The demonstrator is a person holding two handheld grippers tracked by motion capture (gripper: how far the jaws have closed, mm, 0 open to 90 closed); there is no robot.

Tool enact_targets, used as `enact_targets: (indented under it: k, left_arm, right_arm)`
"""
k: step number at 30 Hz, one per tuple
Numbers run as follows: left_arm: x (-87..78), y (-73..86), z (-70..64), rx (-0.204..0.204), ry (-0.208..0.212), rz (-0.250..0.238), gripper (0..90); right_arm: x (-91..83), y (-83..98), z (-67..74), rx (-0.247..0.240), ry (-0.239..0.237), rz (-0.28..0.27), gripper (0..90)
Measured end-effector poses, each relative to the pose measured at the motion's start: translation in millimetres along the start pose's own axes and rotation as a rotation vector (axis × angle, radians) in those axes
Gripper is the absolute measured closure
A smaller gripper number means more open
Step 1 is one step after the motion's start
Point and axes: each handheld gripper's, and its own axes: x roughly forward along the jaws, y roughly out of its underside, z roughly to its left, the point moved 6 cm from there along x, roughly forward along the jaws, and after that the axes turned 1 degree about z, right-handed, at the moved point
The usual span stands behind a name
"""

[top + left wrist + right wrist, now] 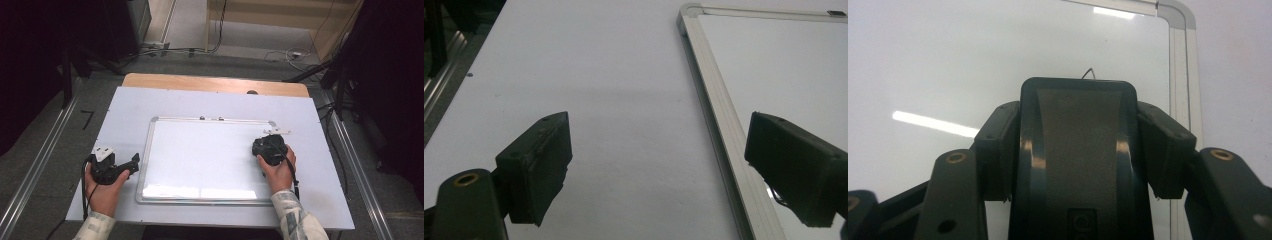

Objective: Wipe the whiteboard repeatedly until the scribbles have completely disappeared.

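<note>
Between the jaws of the right gripper sits a black whiteboard eraser, pinched from both sides, its far end pointing over the glossy whiteboard toward the board's rounded corner. The step in hand looks like wiping the board, though no marks can be seen on it, so the work may be nearly done or only a pass over clean surface. To do it well, the eraser's underside should stay flat on the board, the grip firm enough that it does not twist between the pads, and strokes should stop short of the aluminium frame ahead. The left gripper has its jaws spread wide with nothing between them; the frame runs just inside its right jaw. The right gripper view reveals the eraser, which the hand and gripper body hide in the high view; that view shows both hands' placing on the white table.
</note>
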Motion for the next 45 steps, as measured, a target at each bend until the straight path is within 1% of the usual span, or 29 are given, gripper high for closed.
enact_targets:
  k: [4, 8, 9, 21, 37, 41, 45]
  left_arm:
    - [0.4, 0.0, -0.5, 0.002, 0.002, 0.001, 12.3]
    - [0.4, 0.0, -0.3, 0.002, 0.001, 0.001, 12.4]
    - [0.4, 0.1, -0.2, 0.001, 0.001, 0.001, 12.3]
    - [0.7, 0.2, 0.3, 0.001, 0.003, 0.003, 12.3]
    - [0.3, -0.1, 1.7, -0.005, -0.002, 0.0, 12.4]
    - [0.6, -0.1, 1.6, -0.006, -0.003, 0.0, 12.3]
    - [0.8, 0.1, 1.5, -0.003, -0.004, 0.003, 12.4]
  right_arm:
    - [6.7, -8.0, -3.1, 0.01, -0.003, 0.003, 38.8]
    - [11.8, -14.3, -5.6, 0.019, 0.002, 0.002, 38.7]
    - [15.2, -18.5, -7.3, 0.024, 0.007, 0.002, 38.7]
    - [31.8, -39.0, -16.0, 0.04, 0.017, 0.0, 38.7]
    - [31.5, -38.1, -16.5, 0.067, -0.01, -0.002, 38.7]
    - [29.3, -34.6, -13.7, 0.065, -0.021, -0.006, 38.8]
    - [24.6, -29.0, -8.6, 0.05, -0.036, -0.005, 38.8]
